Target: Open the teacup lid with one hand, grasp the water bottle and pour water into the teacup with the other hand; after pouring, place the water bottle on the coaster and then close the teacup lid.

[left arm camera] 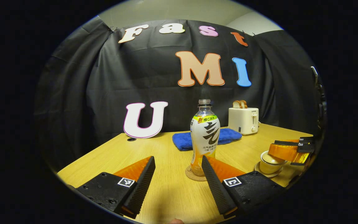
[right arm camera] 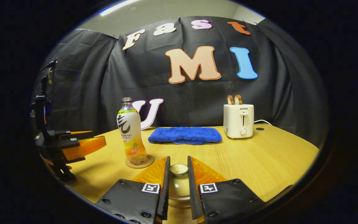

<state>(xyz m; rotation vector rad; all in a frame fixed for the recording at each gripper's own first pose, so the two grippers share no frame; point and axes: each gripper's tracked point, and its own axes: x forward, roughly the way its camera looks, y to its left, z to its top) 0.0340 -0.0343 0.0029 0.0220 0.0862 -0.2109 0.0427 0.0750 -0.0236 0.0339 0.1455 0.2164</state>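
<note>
**Lid gripped, bottle waiting on the coaster**

In the right gripper view, the right gripper [right arm camera: 178, 183] was seen at 6 o'clock, its fingers drawn close and clamped on the teacup lid [right arm camera: 179, 169], with the teacup [right arm camera: 179, 199] beneath. In the left gripper view, the left gripper [left arm camera: 179, 177] was held wide apart, empty, at 6 o'clock; the water bottle [left arm camera: 204, 137] stood upright on the coaster [left arm camera: 194, 176] just beyond its fingertips, capless. A blue towel [left arm camera: 207, 138] and a toaster [left arm camera: 243, 119] were set farther back on the table [left arm camera: 172, 193]. The lid-opening step was judged in hand or the closing one; it could not be told which. Lifting would call for a straight, steady rise.
</note>
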